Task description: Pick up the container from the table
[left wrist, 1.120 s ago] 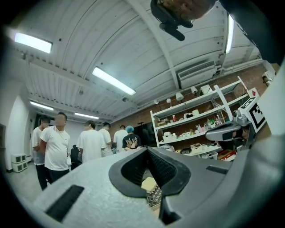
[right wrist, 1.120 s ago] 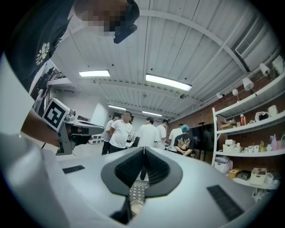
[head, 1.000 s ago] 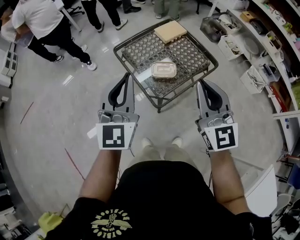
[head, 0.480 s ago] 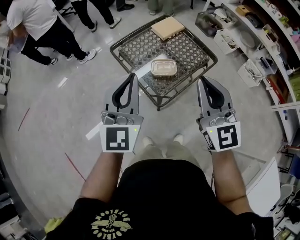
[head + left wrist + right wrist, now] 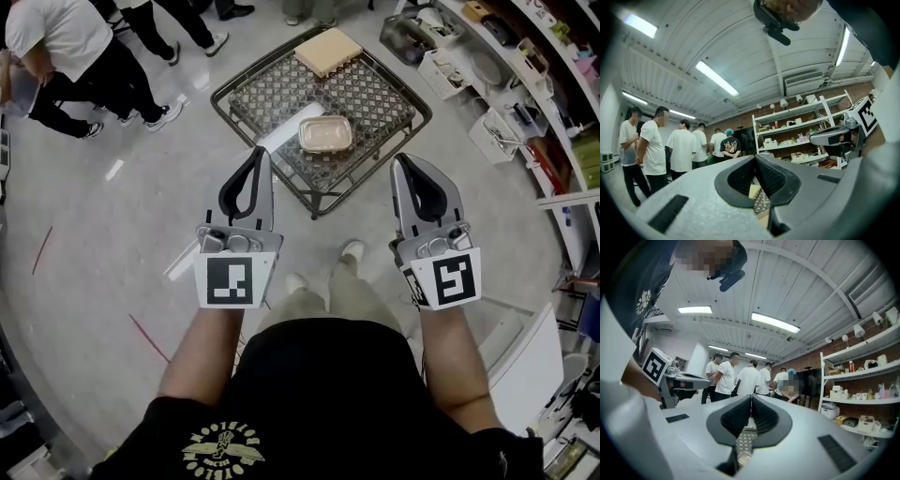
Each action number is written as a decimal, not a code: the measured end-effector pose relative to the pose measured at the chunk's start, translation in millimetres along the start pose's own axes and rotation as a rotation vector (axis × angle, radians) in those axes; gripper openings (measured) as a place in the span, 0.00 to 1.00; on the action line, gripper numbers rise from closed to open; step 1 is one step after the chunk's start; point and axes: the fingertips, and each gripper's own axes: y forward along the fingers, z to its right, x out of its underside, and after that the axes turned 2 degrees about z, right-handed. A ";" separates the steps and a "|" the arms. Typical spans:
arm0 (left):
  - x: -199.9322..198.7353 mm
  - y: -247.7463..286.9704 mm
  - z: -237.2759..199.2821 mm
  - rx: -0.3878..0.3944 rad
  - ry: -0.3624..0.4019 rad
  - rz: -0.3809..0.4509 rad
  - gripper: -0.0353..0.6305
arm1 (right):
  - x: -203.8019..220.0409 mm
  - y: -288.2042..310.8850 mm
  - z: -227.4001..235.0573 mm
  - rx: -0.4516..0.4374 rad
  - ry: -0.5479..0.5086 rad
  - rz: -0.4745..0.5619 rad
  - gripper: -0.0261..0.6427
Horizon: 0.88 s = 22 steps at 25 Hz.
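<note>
- While the pick-up has not yet begun, the mesh tabletop [image 5: 281,89] is pictured on a grey floor [image 5: 112,244], with people [image 5: 56,47] gathered at the upper left and shelving [image 5: 525,84] ranged along the right.
- The left gripper [image 5: 260,153] and the right gripper [image 5: 401,159] are held level and side by side, short of the tabletop's near corner. Both pairs of jaws are pressed fully together, and nothing is gripped in either.
- A tan block [image 5: 328,51] is seen at the tabletop's far corner, well apart from the object of the task.
- The container [image 5: 325,134], a pale rectangular tub, is shown resting flat near the middle of the tabletop, ahead of the gap between the two grippers and touched by neither.
- Nothing of the task is judged to be done: the approach is to be finished, the jaws are to be opened, and the container is to be gripped and lifted clear.
</note>
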 end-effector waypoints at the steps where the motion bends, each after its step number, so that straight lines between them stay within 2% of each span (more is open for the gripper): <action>1: 1.6 3.6 0.1 0.001 -0.002 0.001 0.07 | 2.2 1.9 2.4 0.000 0.001 -0.003 0.06; 22: 26.2 104.5 0.7 -0.072 -0.002 -0.058 0.07 | 30.5 73.9 96.5 -0.063 0.042 0.020 0.06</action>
